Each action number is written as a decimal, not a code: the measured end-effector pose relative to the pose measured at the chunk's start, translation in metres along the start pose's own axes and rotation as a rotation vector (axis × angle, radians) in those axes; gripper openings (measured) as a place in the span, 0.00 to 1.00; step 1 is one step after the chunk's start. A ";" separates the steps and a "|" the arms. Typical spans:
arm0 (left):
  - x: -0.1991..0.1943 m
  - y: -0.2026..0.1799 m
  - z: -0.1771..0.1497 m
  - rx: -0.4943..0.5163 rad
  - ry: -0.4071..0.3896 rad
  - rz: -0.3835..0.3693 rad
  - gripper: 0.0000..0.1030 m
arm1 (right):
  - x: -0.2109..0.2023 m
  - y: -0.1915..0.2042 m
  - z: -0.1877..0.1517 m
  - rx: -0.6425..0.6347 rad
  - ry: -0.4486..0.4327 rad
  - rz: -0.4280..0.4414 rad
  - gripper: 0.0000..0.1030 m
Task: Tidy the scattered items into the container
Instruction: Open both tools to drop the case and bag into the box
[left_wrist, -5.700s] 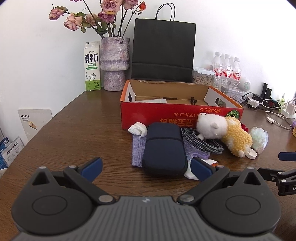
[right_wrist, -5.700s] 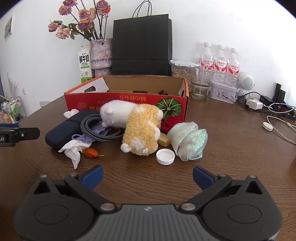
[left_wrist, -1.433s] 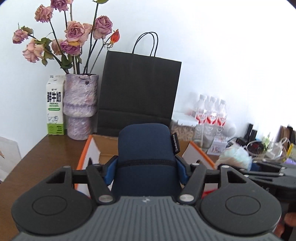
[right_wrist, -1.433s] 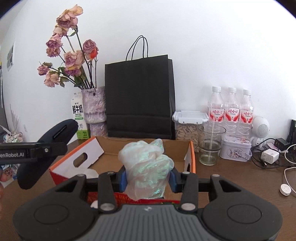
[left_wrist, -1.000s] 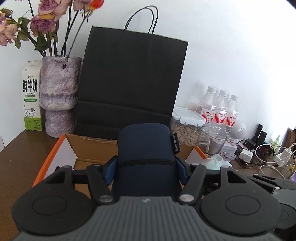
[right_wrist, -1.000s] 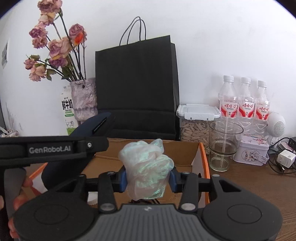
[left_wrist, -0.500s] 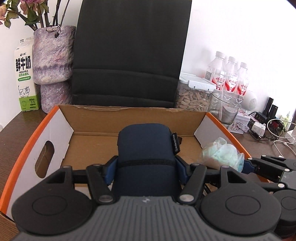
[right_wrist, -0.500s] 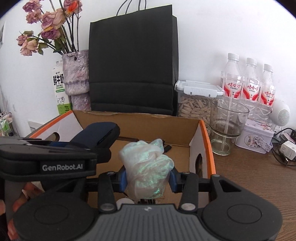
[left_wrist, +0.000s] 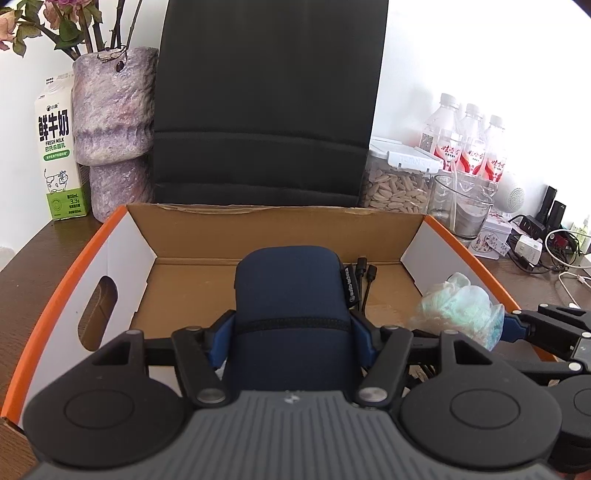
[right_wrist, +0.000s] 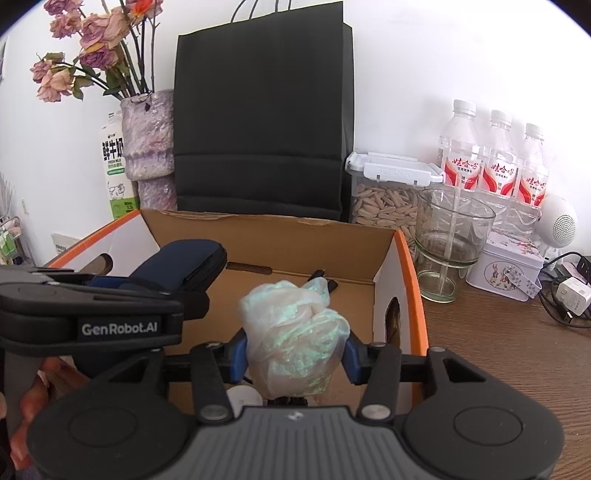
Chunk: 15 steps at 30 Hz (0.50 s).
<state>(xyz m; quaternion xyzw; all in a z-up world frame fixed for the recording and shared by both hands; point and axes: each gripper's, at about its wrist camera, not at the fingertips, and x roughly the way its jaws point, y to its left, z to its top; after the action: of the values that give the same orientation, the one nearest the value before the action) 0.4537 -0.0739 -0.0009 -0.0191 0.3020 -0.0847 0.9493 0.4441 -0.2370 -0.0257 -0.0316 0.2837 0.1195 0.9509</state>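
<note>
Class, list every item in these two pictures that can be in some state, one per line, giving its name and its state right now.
Left claw: clamped on the navy zipped pouch.
Right claw: jaws opening, crumpled iridescent plastic bag still between them.
Orange-rimmed cardboard box: open-topped, both items held over it.
Clear seed container: white lid latched on.
Clear glass cup: upright, looks empty.
Three water bottles: capped, upright.

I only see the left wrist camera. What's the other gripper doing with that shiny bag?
Observer: The right gripper has the crumpled plastic bag between both pads, above the cardboard box floor; its jaws are opening.
Operator: Who's holding my gripper?
Observer: A person's hand, low on the left, grips the left gripper by its handle.
Operator: Anything else on the box?
Observer: A hand hole in its right wall.
</note>
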 end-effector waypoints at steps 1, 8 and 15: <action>-0.001 0.000 0.000 0.006 -0.002 0.003 0.65 | 0.000 0.000 0.000 -0.003 0.001 -0.002 0.57; -0.023 -0.003 0.003 0.048 -0.109 0.078 1.00 | -0.009 -0.001 0.003 0.001 -0.027 -0.015 1.00; -0.041 0.003 0.009 0.028 -0.166 0.111 1.00 | -0.016 0.002 0.009 -0.012 -0.016 -0.008 1.00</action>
<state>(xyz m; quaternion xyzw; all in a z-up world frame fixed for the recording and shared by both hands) 0.4262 -0.0644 0.0297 0.0040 0.2216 -0.0344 0.9745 0.4350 -0.2375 -0.0097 -0.0377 0.2754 0.1177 0.9533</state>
